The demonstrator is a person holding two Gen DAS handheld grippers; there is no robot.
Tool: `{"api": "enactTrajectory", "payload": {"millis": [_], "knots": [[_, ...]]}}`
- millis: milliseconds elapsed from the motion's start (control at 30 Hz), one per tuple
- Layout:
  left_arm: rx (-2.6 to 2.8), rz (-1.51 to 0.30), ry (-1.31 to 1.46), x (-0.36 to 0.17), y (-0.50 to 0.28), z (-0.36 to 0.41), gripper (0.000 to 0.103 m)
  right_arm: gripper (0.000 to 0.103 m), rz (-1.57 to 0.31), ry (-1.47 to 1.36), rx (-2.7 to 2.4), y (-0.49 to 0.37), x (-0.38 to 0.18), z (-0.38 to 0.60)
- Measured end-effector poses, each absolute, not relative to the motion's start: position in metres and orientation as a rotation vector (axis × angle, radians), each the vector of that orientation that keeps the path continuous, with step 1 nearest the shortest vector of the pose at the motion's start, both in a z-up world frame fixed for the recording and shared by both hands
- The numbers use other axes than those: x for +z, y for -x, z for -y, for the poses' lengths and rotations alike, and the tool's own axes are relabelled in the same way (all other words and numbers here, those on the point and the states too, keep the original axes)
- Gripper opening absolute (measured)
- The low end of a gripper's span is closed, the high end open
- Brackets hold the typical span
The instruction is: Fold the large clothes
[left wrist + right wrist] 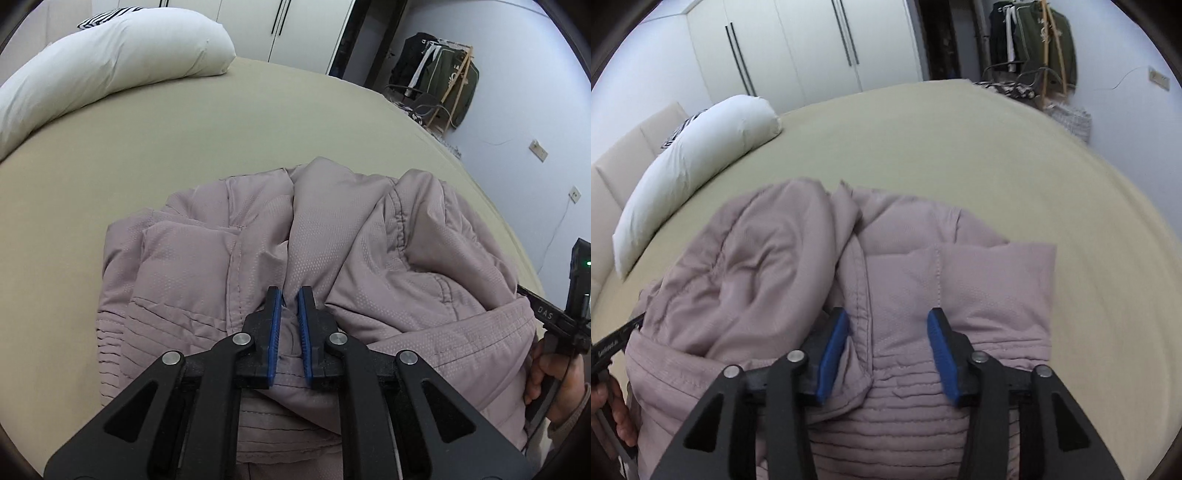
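A mauve padded jacket [369,229] lies bunched and partly folded on an olive-beige bed [184,129]. In the left wrist view my left gripper [290,291] is shut, its blue pads pinching a ridge of the jacket's fabric near the ribbed hem. In the right wrist view the same jacket [768,258] fills the foreground. My right gripper [888,315] stands open over the ribbed hem and the front placket, with fabric lying between its pads but not squeezed. A hand [554,384] holding the right tool shows at the left wrist view's right edge.
A white pillow [110,62] lies along the bed's far left side, and shows again as a pillow [701,155] by the headboard. White wardrobe doors [812,44] stand behind the bed. A clothes rack [1034,44] with dark garments stands past the bed's far right corner.
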State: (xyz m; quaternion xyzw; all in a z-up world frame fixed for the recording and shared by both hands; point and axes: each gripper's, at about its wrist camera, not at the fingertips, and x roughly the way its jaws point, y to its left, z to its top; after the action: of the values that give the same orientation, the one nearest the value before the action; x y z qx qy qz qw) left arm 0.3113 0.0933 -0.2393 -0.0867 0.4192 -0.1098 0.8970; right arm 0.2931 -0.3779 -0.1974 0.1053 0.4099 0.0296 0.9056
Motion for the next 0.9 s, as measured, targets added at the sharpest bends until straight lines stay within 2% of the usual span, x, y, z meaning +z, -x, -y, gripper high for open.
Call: {"api": "enactTrajectory", "payload": {"millis": [100, 167, 200, 267, 367, 433, 467, 567, 900], "knots": [[-0.226, -0.889, 0.239, -0.237, -0.313, -0.104, 0.01, 0.05, -0.867, -0.276, 0.035, -0.29, -0.18, 0.384], [-0.218, -0.864, 0.245, -0.221, -0.3, -0.111, 0.01, 0.052, -0.818, -0.317, 0.033, -0.273, -0.157, 0.391], [-0.222, -0.848, 0.234, -0.214, -0.291, -0.113, 0.01, 0.056, -0.787, -0.319, 0.035, -0.261, -0.144, 0.394], [-0.224, -0.816, 0.189, -0.197, -0.265, -0.118, 0.01, 0.079, -0.729, -0.304, 0.034, -0.232, -0.12, 0.396], [-0.206, -0.81, 0.178, -0.183, -0.219, -0.135, 0.01, 0.092, -0.682, -0.269, 0.045, -0.181, -0.1, 0.396], [-0.176, -0.83, 0.166, -0.182, -0.187, -0.141, 0.013, 0.093, -0.704, -0.244, 0.051, -0.147, -0.099, 0.397], [-0.172, -0.845, 0.173, -0.183, -0.168, -0.149, 0.022, 0.093, -0.72, -0.239, 0.054, -0.132, -0.102, 0.399], [-0.149, -0.865, 0.213, -0.187, -0.114, -0.173, 0.081, 0.093, -0.773, -0.271, 0.047, -0.079, -0.114, 0.407], [-0.182, -1.04, 0.31, -0.221, 0.029, -0.206, 0.082, 0.093, -0.885, -0.414, -0.055, 0.069, -0.15, 0.441]]}}
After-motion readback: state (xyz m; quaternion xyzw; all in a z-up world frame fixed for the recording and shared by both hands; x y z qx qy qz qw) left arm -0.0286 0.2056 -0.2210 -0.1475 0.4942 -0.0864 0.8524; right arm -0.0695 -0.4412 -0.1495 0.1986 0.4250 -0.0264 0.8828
